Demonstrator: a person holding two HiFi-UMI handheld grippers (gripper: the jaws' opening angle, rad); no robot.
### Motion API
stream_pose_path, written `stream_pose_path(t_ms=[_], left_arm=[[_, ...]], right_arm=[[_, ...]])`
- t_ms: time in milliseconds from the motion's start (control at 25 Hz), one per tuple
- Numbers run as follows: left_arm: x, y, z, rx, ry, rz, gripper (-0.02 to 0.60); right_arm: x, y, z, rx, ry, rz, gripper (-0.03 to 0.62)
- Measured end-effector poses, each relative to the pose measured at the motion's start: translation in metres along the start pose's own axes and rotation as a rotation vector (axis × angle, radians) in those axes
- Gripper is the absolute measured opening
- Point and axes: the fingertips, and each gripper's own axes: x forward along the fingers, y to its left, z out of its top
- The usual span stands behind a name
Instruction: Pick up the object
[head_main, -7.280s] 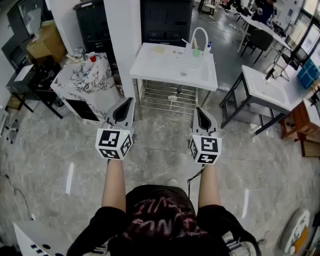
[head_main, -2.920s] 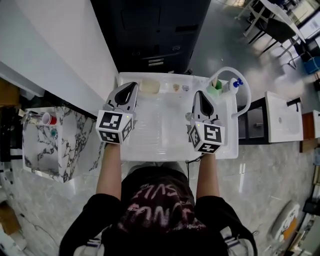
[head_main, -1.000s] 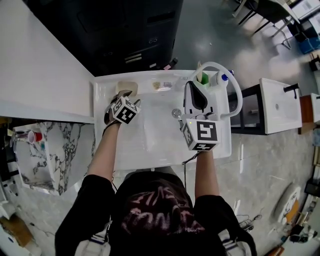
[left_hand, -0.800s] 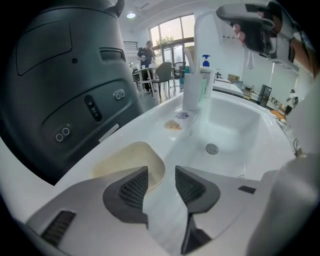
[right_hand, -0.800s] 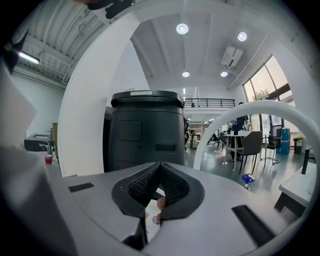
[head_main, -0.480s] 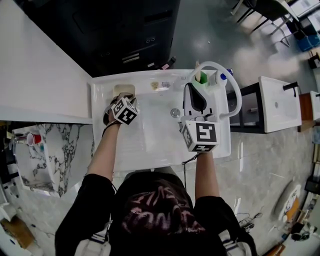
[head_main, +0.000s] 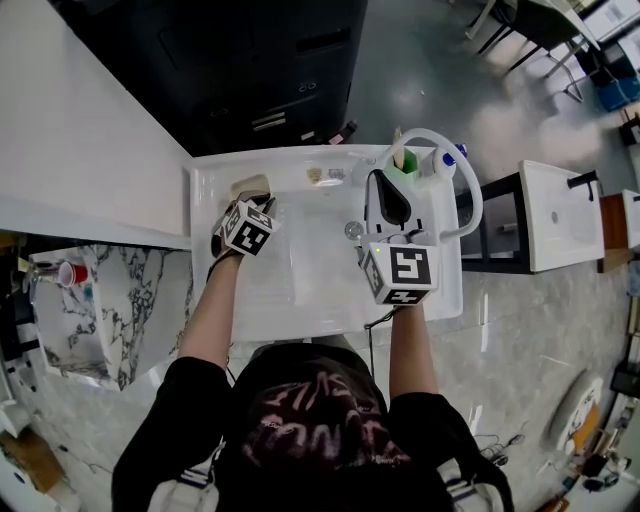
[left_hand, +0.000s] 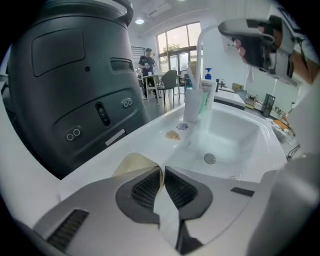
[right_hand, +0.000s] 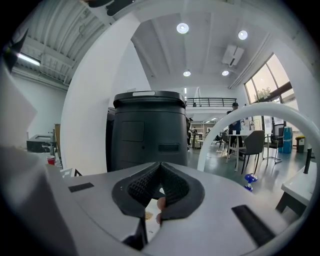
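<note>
A flat cream bar (head_main: 250, 186), like soap, lies at the back left of the white sink counter (head_main: 215, 290). My left gripper (head_main: 256, 200) points steeply down at it. In the left gripper view the bar's (left_hand: 131, 164) near edge sits pinched between the tips of the left gripper (left_hand: 163, 171), whose jaws have just been closing onto it. My right gripper (head_main: 388, 192) hangs over the basin beside the tap, held nearly level. In the right gripper view its jaws (right_hand: 160, 166) are shut with nothing between them.
A white arched tap (head_main: 472, 195), a green cup (head_main: 406, 160) and a blue-capped bottle (head_main: 448, 159) stand at the back right. The drain (head_main: 353, 230) is in the basin, small scraps (head_main: 321, 175) on the back ledge. A dark cabinet (head_main: 270, 70) stands behind, a marble table (head_main: 130, 300) to the left.
The left gripper's jaws, open a second ago, have closed on the cream bar, and the gripper has shifted slightly. The right gripper has stayed where it was.
</note>
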Motion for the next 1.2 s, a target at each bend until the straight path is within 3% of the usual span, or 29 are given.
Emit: stream_pose_path(t_ms=[360, 840, 1200], left_arm=[[-0.061, 0.006, 0.04, -0.122, -0.195, 0.06, 0.043], [-0.166, 0.014, 0.112, -0.17, -0.472, 0.183, 0.043], [-0.234, 0.011, 0.141, -0.194, -0.63, 0.244, 0.043]], right_arm=[[-0.002, 0.011, 0.015, 0.007, -0.032, 0.031, 0.015], [-0.01, 0.019, 0.034, -0.002, -0.075, 0.084, 0.015], [-0.018, 0.022, 0.042, -0.013, -0.082, 0.099, 0.014]])
